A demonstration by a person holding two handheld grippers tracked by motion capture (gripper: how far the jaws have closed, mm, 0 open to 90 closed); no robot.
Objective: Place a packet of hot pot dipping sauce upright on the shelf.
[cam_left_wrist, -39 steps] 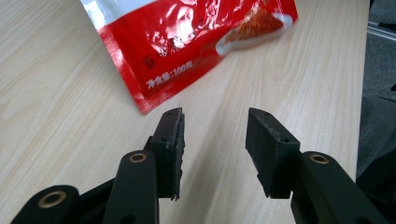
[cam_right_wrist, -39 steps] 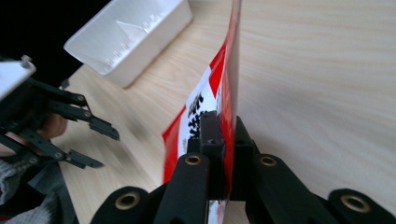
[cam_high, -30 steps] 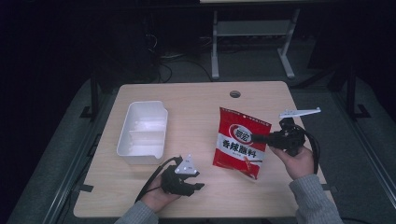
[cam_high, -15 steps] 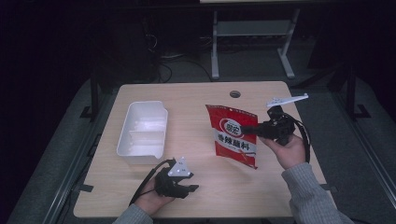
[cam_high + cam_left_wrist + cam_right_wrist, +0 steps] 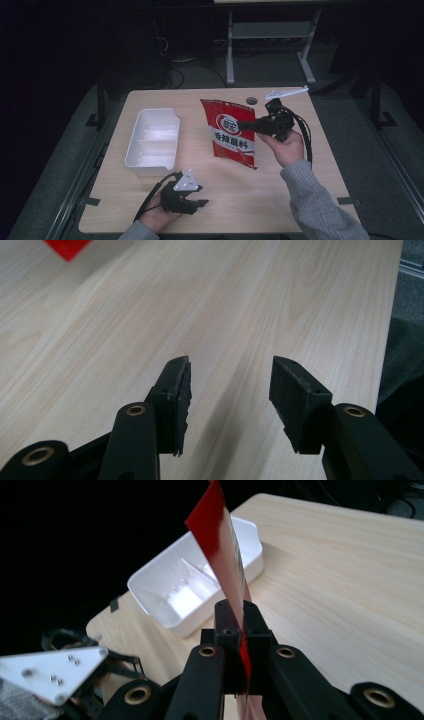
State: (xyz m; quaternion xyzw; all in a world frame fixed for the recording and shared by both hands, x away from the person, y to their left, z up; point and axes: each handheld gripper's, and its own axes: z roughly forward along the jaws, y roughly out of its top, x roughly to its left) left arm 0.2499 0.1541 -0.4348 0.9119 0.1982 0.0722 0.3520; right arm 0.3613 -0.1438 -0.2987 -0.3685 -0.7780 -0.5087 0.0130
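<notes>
A red snack packet with white print hangs above the middle of the wooden table, lifted off it. My right gripper is shut on the packet's right edge; in the right gripper view the packet stands edge-on between the pads of that gripper. My left gripper rests near the table's front edge. Its jaws have just been opening, and in the left gripper view this gripper has only bare wood between its fingers. A red corner of the packet shows far off.
A white two-compartment tray stands at the left of the table, seen also beyond the packet as the tray. A round cable hole lies near the far edge. A metal stand is behind the table.
My right gripper has carried the packet up and leftward, toward the tray, and the packet now hangs more upright. The left hand has stayed near the front edge.
</notes>
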